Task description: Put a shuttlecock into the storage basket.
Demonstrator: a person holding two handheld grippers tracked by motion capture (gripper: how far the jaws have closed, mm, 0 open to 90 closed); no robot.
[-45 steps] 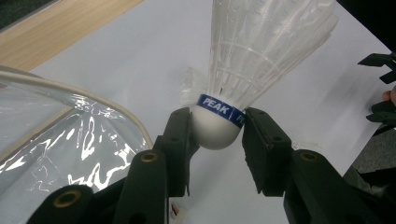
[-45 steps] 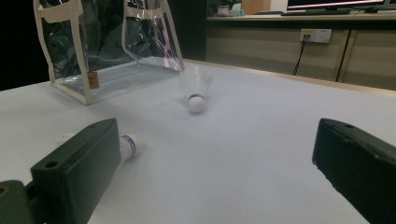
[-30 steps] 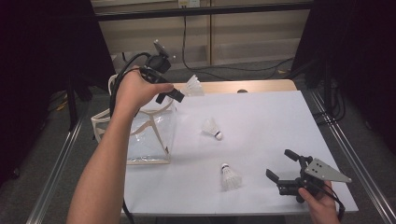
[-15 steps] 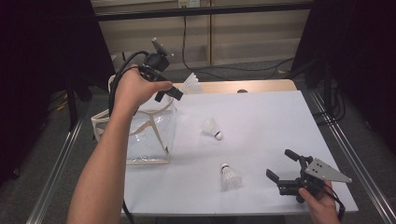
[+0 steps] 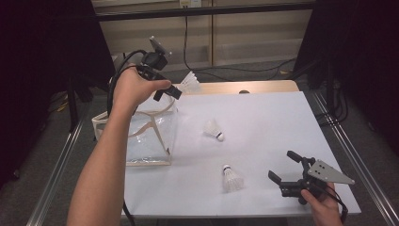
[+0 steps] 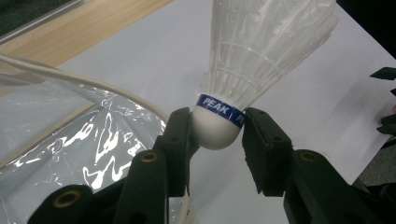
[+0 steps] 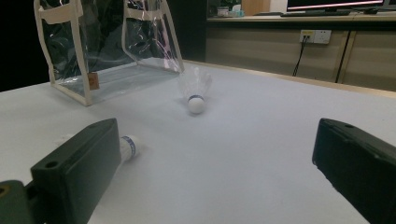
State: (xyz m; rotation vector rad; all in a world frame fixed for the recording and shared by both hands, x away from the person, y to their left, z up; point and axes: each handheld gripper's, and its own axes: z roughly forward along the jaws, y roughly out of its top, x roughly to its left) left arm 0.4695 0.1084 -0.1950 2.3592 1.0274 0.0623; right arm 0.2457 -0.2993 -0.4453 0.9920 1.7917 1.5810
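Shuttlecock (image 6: 261,60) in the left gripper (image 6: 217,135) hangs above the clear bag's (image 5: 141,136) far right corner, cork clamped between both jaws, skirt free. Gripping that firm round cork looks right; the thin feathery skirt would likely crush or bend, and it weighs almost nothing. Right gripper (image 5: 287,168) rests well right of the bag, jaws spread and empty, near two more shuttlecocks (image 5: 231,178) (image 5: 214,129).
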